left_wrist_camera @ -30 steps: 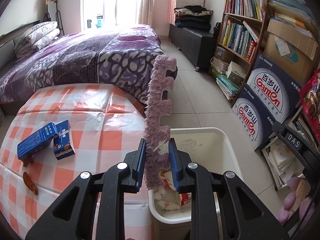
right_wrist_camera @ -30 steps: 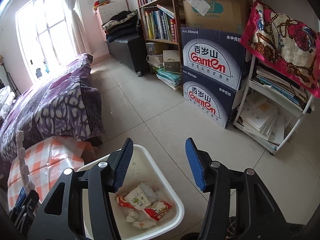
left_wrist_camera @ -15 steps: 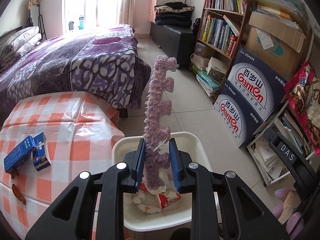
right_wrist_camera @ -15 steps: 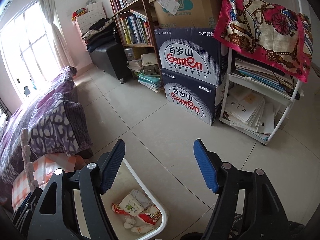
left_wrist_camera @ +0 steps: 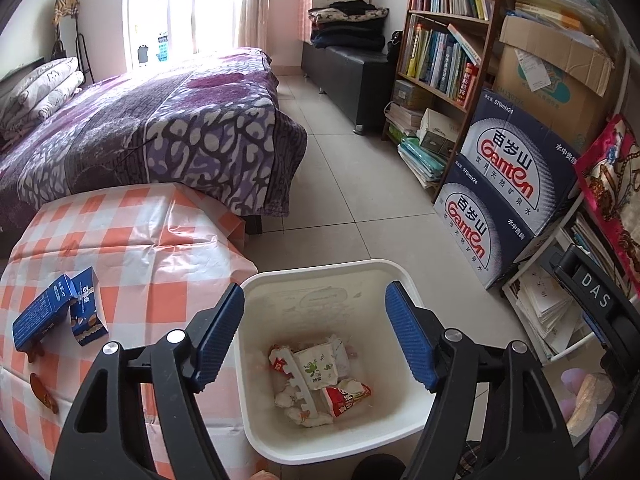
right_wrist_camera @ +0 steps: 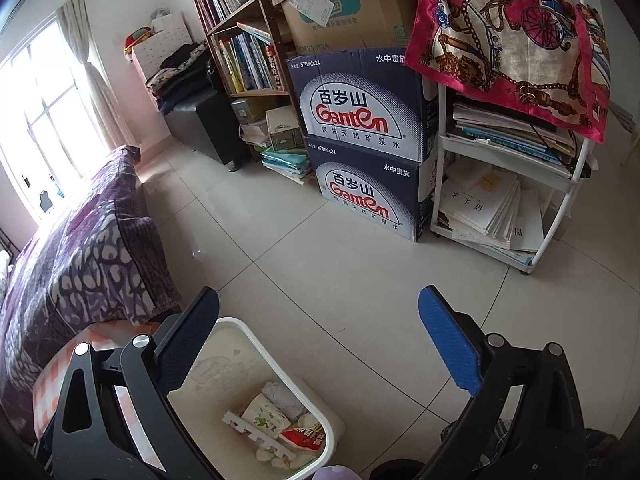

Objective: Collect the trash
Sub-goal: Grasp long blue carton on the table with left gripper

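My left gripper (left_wrist_camera: 315,300) is open and empty, right above the white trash bin (left_wrist_camera: 404,276). The notched foam strip (left_wrist_camera: 298,390) lies inside the bin on wrappers and crumpled tissues. It also shows in the right wrist view (right_wrist_camera: 256,432), inside the bin (right_wrist_camera: 296,384). My right gripper (right_wrist_camera: 319,302) is open and empty, held over the tiled floor just right of the bin. Two blue cartons (left_wrist_camera: 60,314) and a brown scrap (left_wrist_camera: 42,392) lie on the checked table (left_wrist_camera: 160,248) to the left of the bin.
A bed with a purple cover (left_wrist_camera: 160,120) stands behind the table. Stacked Ganten water boxes (left_wrist_camera: 504,200), a bookshelf (left_wrist_camera: 444,52) and a white wire rack with papers (right_wrist_camera: 512,200) line the right side. Tiled floor (right_wrist_camera: 340,264) lies between.
My left gripper opened and let go of the foam strip, which dropped into the bin. My right gripper drifted a little to the right, staying open.
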Motion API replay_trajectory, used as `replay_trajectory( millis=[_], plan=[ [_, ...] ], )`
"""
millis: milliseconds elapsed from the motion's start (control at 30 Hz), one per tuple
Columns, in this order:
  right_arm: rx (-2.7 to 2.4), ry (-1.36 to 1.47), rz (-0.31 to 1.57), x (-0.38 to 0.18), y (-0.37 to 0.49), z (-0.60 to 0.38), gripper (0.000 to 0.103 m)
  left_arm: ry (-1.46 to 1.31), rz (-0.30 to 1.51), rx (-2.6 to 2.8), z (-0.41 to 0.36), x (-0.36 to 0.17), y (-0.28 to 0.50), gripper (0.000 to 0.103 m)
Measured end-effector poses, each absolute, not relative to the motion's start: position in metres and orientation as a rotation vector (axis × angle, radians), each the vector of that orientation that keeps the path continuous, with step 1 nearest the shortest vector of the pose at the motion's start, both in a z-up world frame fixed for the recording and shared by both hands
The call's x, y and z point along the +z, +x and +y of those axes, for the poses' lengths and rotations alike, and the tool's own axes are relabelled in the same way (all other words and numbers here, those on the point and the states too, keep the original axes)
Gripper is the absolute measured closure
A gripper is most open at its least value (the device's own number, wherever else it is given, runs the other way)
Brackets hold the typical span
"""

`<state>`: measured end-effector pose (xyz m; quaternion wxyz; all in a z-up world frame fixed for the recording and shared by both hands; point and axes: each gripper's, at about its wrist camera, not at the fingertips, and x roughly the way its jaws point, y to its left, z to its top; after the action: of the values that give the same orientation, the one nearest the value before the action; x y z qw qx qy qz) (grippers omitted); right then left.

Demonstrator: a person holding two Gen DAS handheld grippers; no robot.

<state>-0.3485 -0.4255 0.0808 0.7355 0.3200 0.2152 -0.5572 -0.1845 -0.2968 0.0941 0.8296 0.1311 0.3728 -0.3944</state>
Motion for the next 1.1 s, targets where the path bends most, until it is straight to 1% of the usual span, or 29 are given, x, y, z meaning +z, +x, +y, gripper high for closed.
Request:
replay_trajectory(
  millis=[100,167,233,500,567,800,1000,1100],
  plan=[
    [-1.211,0.698,0.486,0.080,-0.341,-0.422,0.007,0.288,0.790,-0.821,-0.289,0.093,-0.178,0.030],
    [-1.199,0.689,0.494,0.079,-0.335,-0.419,0.007,0.292,0.793,-0.803,-0.282,0.090,-0.171,0.026],
    [-1.186,0.677,0.505,0.079,-0.327,-0.415,0.007,0.299,0.801,-0.779,-0.273,0.087,-0.162,0.026],
    [-1.103,0.622,0.579,0.073,-0.287,-0.392,0.007,0.378,0.887,-0.644,-0.227,0.064,-0.107,0.022],
    [-1.074,0.613,0.604,0.070,-0.277,-0.386,0.007,0.450,0.909,-0.621,-0.217,0.057,-0.092,0.019],
    [-0.998,0.566,0.687,0.061,-0.241,-0.366,0.007,0.839,0.892,-0.535,-0.181,0.032,-0.042,0.019],
    [-0.927,0.525,0.737,0.054,-0.212,-0.346,0.007,1.052,1.019,-0.480,-0.145,-0.002,0.018,0.019],
    [-0.887,0.479,0.755,0.053,-0.194,-0.331,0.007,1.082,1.063,-0.471,-0.129,-0.018,0.041,0.019]
  ],
)
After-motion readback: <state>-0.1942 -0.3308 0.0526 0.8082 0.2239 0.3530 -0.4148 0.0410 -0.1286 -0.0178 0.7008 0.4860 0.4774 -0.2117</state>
